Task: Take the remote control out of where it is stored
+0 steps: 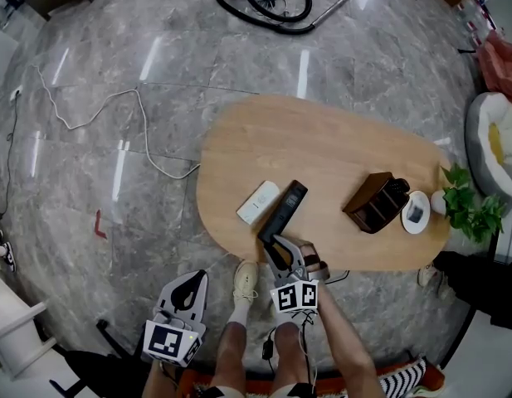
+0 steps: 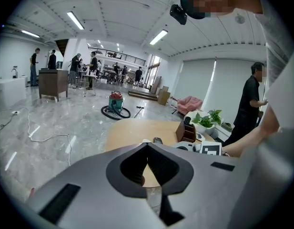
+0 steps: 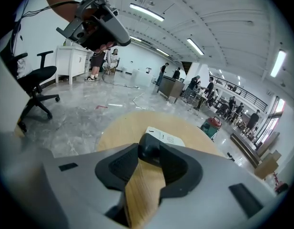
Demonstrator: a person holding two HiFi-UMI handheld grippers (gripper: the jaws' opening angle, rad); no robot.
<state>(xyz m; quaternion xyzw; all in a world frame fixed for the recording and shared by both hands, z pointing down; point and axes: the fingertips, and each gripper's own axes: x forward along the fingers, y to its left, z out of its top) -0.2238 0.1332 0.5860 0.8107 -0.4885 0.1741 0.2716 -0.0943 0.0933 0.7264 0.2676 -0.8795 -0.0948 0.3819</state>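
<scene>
Where the oval table (image 1: pixel 322 139) is bare, its top is pale, matte wood grain with a softly rounded edge. It stands on a glossy grey marble floor (image 1: pixel 114 73) veined in white. A thin white cable (image 1: pixel 98 110) snakes across the stone. The black remote control (image 1: pixel 285 208) is a long, slim slab of smooth plastic with rounded ends. It lies flat on the wood, out of the brown wooden organizer (image 1: pixel 368 206) and well apart from it. That organizer is a boxy, slanted holder split into compartments, and another dark remote (image 1: pixel 395 191) stands in it. A flat white remote (image 1: pixel 258 202), rectangular with blunt corners, lies just beside the black one. A round white dish (image 1: pixel 416 212) and a leafy green plant (image 1: pixel 470 204) sit past the organizer.

The right gripper (image 1: pixel 275 243) is grey moulded plastic with ribbed black pads. Its jaws are parted and easing wider, with bare wood showing between them. The black remote's near end sits between the tips while resting on the table, released rather than clamped. The left gripper (image 1: pixel 197 279) hangs off the table edge with its tips closed together and nothing between them.
</scene>
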